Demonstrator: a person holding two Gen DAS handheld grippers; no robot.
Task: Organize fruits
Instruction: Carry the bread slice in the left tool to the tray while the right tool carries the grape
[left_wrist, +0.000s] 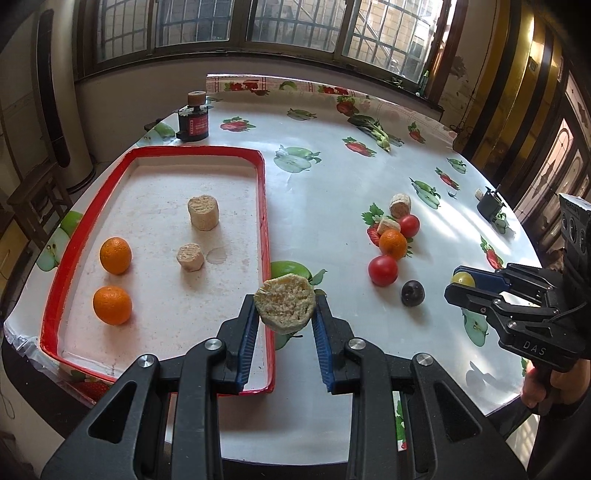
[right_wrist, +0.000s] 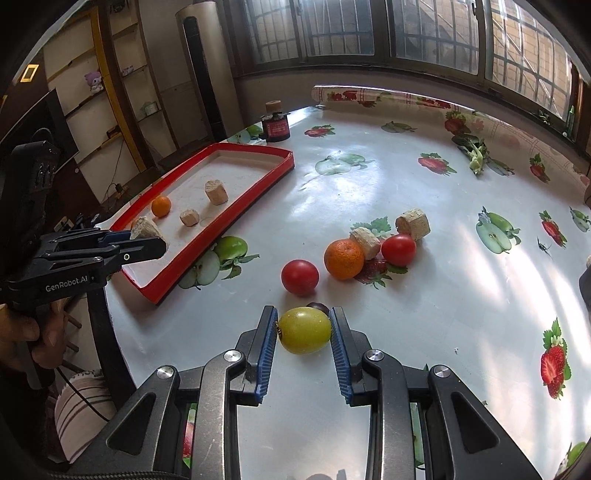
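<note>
Landmark: red tray.

- Left tongs: closed on a beige corn chunk, held above the tray's near right rim, not yet over the floor.
- Right tongs: closed around a yellow-green tomato, well to the right of the tray; whether it is lifted off the table is unclear.
- In the tray: two oranges along the left side, two corn chunks in the middle.
- Loose, right of the tray: two red tomatoes, one orange, two corn chunks, a dark plum.

Risks, as judged: a chunk let go this early could strike the rim and tumble onto the table. The tomato is smooth and round; a light grip may let it slip and roll, a hard one may split it. Both tongs heading for the tray together could collide.
</note>
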